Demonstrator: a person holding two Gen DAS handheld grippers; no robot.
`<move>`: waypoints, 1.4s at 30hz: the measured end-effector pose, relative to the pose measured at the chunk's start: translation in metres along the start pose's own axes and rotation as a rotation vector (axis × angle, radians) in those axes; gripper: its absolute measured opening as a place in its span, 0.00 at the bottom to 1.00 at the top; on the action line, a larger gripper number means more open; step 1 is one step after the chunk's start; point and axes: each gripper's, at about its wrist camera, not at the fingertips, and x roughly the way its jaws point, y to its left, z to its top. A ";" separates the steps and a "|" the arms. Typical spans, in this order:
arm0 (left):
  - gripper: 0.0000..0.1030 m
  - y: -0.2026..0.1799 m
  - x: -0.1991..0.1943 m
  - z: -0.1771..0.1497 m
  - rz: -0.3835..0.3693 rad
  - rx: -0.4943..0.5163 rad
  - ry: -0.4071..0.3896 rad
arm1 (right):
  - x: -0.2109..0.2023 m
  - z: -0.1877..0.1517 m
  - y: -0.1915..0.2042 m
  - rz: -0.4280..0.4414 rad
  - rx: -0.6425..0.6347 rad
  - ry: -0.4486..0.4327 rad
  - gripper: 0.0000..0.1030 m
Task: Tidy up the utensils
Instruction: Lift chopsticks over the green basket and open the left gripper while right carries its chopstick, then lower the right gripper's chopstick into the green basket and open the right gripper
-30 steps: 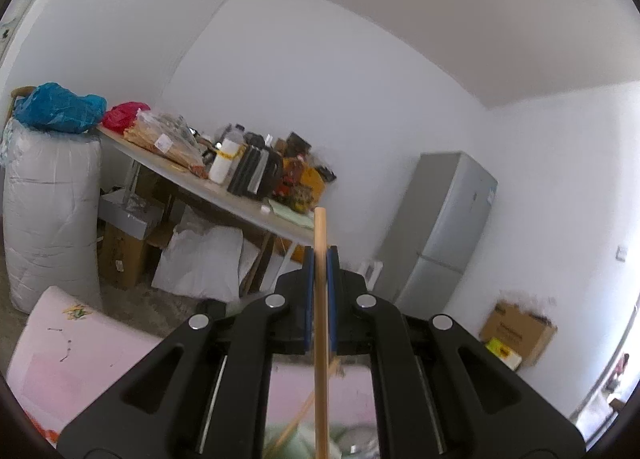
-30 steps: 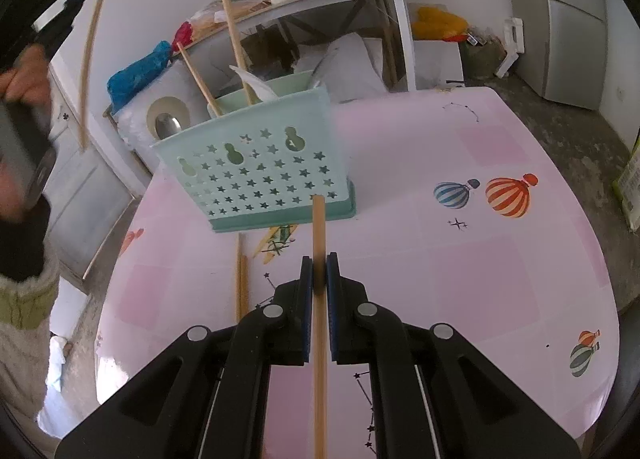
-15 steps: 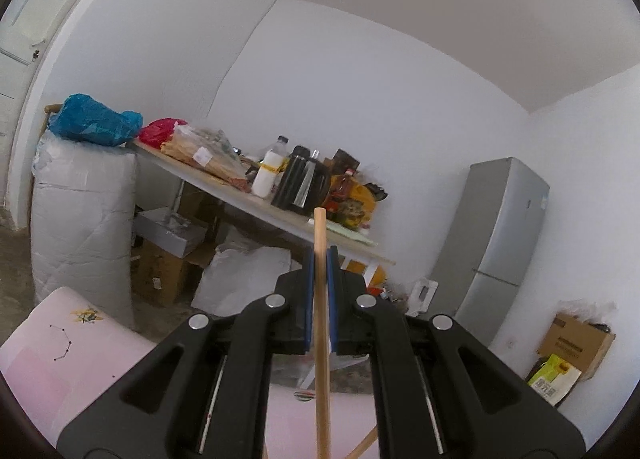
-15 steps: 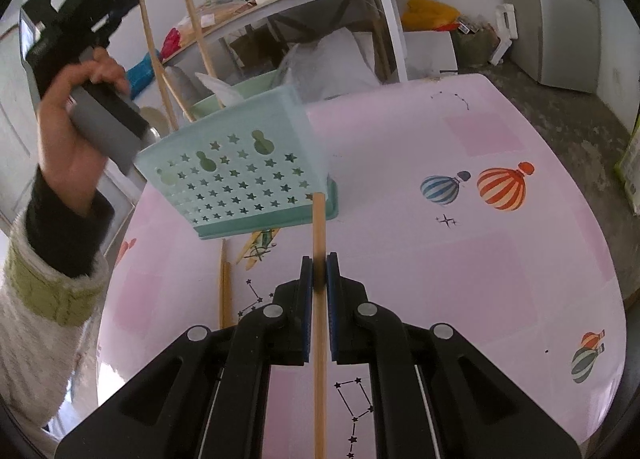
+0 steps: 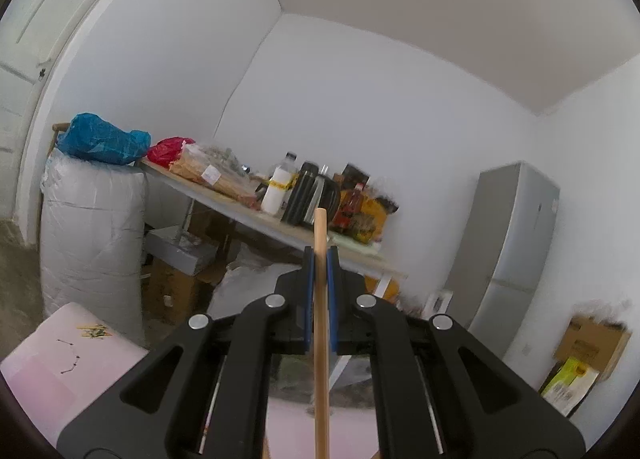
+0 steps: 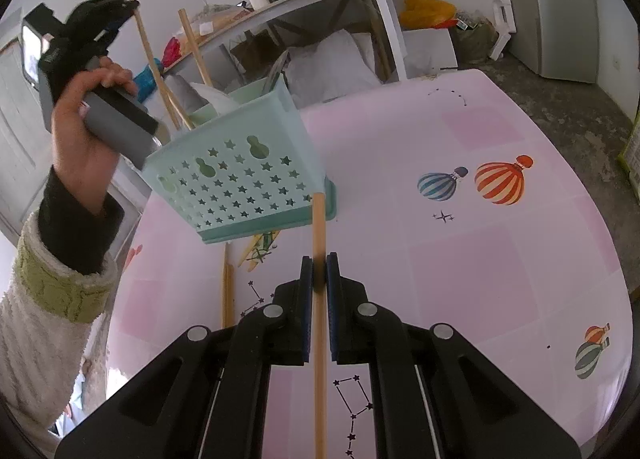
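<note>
Chopsticks [image 6: 319, 235] [image 5: 320, 299] sit clamped in each hand-held gripper [image 6: 319, 271] [image 5: 320, 263], beside the basket [image 6: 240, 175]

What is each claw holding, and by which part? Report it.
Left claw: a wooden chopstick, pinched near its top end. Right claw: another wooden chopstick, also gripped just below its tip.

Soft daylight, fisheye-warped, slightly blurred.

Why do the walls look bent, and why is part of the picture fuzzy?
Left wrist view: the fisheye lens bows the wall corner and the fridge; clutter on the side table is smeared, likely motion blur. Right wrist view: sharper, soft even light; the pink table curves toward the dark round edges.
</note>
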 end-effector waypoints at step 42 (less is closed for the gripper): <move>0.76 0.074 -0.173 -0.110 -0.111 0.203 0.606 | -0.089 0.076 0.069 0.072 -0.125 -0.348 0.07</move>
